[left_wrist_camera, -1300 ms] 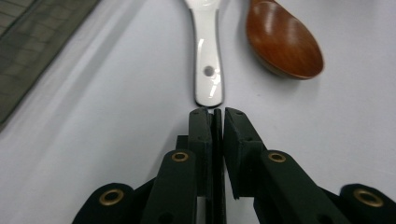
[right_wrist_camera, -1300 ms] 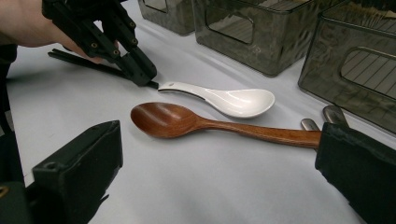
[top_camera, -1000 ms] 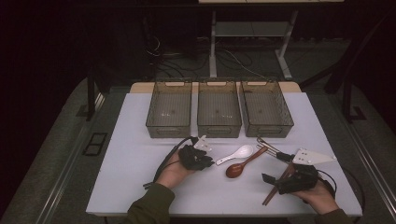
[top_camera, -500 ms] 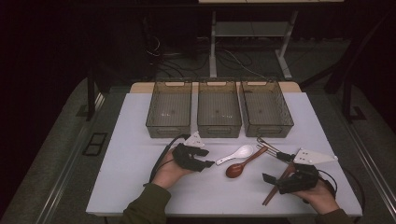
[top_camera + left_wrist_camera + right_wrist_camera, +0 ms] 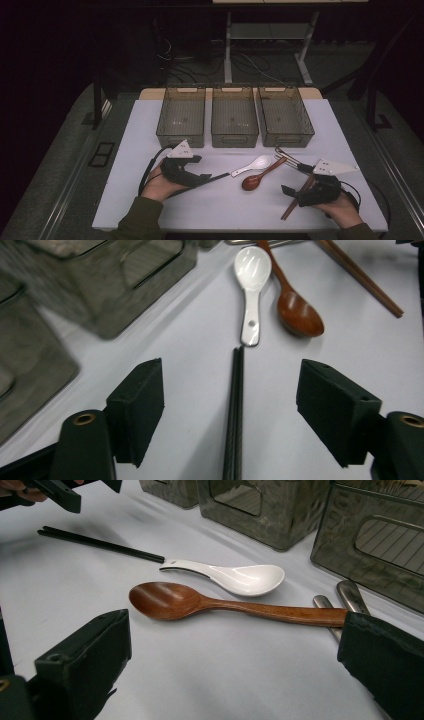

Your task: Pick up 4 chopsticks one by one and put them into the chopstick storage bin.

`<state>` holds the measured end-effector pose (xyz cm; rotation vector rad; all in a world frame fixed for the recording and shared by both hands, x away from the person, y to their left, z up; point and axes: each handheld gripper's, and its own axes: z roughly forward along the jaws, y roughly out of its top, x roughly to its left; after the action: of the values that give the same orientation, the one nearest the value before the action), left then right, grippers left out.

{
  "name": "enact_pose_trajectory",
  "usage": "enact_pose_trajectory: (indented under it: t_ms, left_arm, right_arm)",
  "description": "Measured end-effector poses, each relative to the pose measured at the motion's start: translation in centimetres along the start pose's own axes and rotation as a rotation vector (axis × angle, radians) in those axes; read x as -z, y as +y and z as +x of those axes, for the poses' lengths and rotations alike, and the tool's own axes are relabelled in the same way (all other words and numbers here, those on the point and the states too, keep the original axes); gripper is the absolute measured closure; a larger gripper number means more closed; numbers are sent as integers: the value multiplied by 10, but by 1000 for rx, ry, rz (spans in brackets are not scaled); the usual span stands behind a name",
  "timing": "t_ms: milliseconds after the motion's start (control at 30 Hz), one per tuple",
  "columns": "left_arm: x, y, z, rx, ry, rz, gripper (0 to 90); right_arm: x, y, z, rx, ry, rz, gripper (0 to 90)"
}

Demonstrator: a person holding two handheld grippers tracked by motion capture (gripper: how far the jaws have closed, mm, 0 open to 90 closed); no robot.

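Since the earlier frames the left gripper has drawn back toward the table's left side, and its jaws have just been opening; the pair of thin black chopsticks now lies flat on the white tabletop between the parted pads, touched by neither. Nearest the person on the other side, the right gripper rests low with its jaws spread wide and nothing between them, sitting over a pair of brown wooden chopsticks. Just beyond, the glossy brown wooden spoon lies beside the white ceramic soup spoon, whose handle end almost meets the black chopsticks' tip; some metal utensil handles lie under the wooden spoon's handle. Farther back stand three smoky translucent plastic bins in a row, and all look bare inside. Judging by that, the sorting has hardly started: every utensil is on the table, and each has yet to be carried into a bin.
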<state>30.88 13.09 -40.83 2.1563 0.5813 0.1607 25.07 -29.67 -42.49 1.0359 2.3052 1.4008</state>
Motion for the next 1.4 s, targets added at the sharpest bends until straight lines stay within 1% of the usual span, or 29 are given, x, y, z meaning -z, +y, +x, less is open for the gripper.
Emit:
enact_pose_trajectory:
  t_ms: [33,133,200,267,367,500,600,633,767,833,867,933,1000,1067,1133,1233,1300,1367,1400]
  left_arm:
    - [2,-3,0,10,3,3,240]
    - [10,-9,1,12,17,3,200]
    - [15,-13,0,15,32,-1,176]
    - [20,-17,0,14,37,-7,176]
    - [28,-23,0,25,51,-17,170]
    - [37,-30,3,37,72,-33,151]
    - [41,-35,3,39,83,-48,132]
    - [42,-36,3,45,90,-52,120]
    - [45,-44,4,56,100,-41,88]
    - [46,-48,4,64,106,-39,88]
    - [46,-50,4,62,110,-33,92]
    - [47,-52,4,55,113,-32,132]
    - [46,-53,5,62,113,-27,161]
    - [45,-53,6,61,108,-24,217]
    - [46,-54,7,60,107,-20,294]
    - [45,-56,8,61,100,-26,439]
    - [44,-57,9,60,83,-23,527]
    - [42,-57,10,64,66,-11,591]
    - [42,-58,11,61,51,-6,619]
  right_arm:
    - [0,0,0,-5,-2,2,10]
    - [-1,-2,-1,0,-1,4,10]
    - [-2,-2,0,18,-4,5,10]
    - [-3,-3,0,28,0,6,10]
    - [-3,-3,1,24,7,9,10]
    - [-4,-3,1,26,4,8,10]
    - [-4,-3,2,28,4,6,9]
    - [-4,-3,2,28,4,5,9]
    - [-4,-3,2,21,8,5,10]
    - [-4,-3,2,22,9,5,10]
    - [-4,-3,2,21,9,6,10]
    - [-5,-3,2,23,9,5,10]
    - [-5,-3,3,23,11,8,10]
    - [-6,-3,3,22,13,12,10]
    - [-6,-3,4,23,14,13,10]
    - [-7,-3,4,22,14,16,10]
    - [-7,-3,4,21,15,18,9]
    - [-7,-3,4,21,15,17,10]
    - [-7,-3,4,20,15,16,10]
